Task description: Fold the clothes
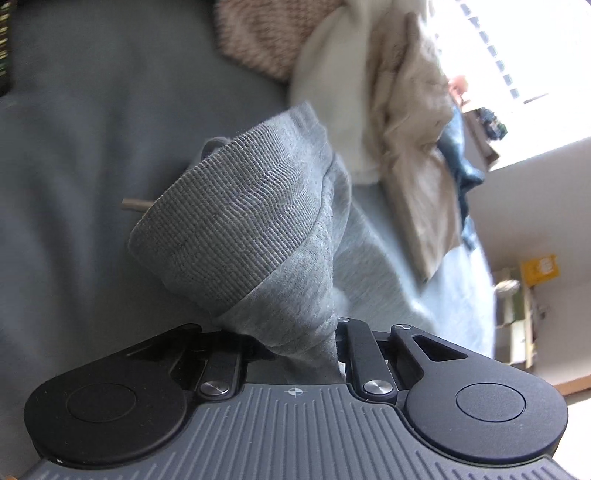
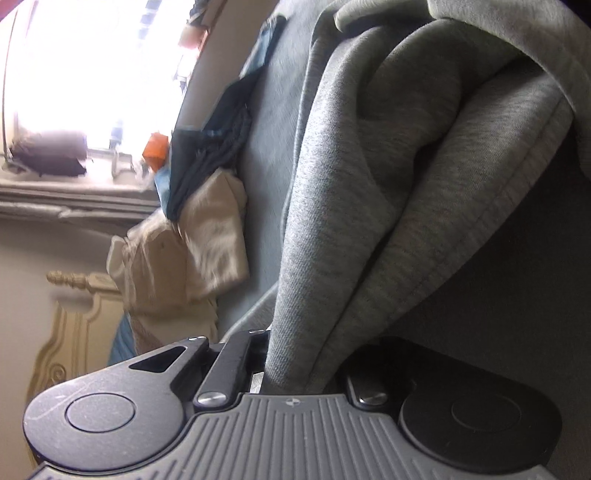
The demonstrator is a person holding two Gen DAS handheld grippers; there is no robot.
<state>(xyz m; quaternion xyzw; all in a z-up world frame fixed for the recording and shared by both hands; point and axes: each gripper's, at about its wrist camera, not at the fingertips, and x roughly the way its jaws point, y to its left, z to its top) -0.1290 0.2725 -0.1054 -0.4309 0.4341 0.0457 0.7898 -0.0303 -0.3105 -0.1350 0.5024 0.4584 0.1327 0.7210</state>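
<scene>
The sweatshirt (image 1: 266,236) rises straight out of the left gripper (image 1: 295,354), its ribbed cuff (image 1: 225,221) above the bedsheet (image 1: 92,147). Right of the sweatshirt lies a pile of clothes (image 1: 406,122); a cushion (image 1: 266,33) lies behind it. In the right wrist view, the sweatshirt (image 2: 388,177) runs up from the right gripper (image 2: 291,373), the pile (image 2: 192,251) to its left.

Heather-grey ribbed sweatshirt (image 1: 258,229); blue-grey bedsheet (image 1: 92,166); beige garment (image 1: 417,140).
</scene>
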